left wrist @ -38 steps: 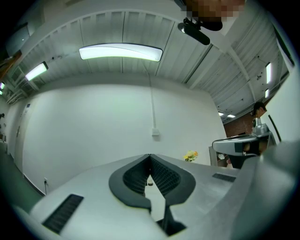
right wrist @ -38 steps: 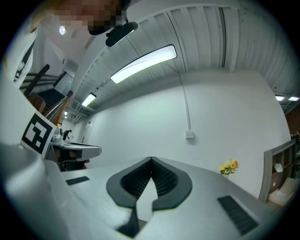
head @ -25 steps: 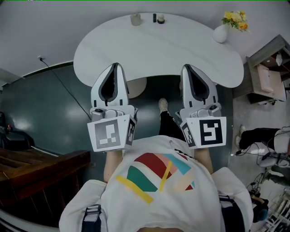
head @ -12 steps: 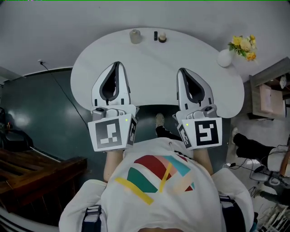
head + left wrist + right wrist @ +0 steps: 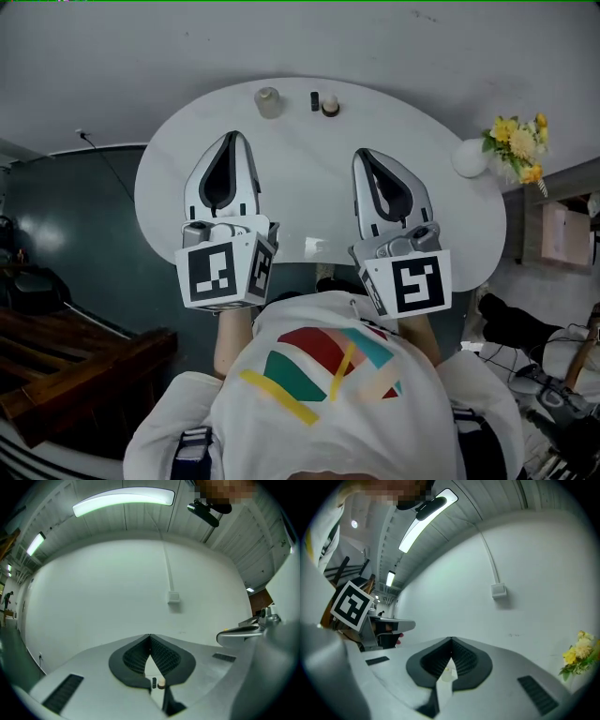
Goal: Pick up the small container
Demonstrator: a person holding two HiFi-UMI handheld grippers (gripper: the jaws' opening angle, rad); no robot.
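Left gripper (image 5: 232, 136) and right gripper (image 5: 362, 154) were closed, empty; the small container (image 5: 267, 101) stood at one o'clock from the nearer left.

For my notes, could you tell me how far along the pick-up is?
Done: nothing; the small container stands untouched far across the table. In hand: left gripper and right gripper hover shut, empty over the near side. Left: reach, open, grasp, lift.

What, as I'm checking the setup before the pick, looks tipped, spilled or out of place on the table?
Nothing stands out. The small container, a dark item and a round item stand upright near the table's far edge; the vase stands upright too.
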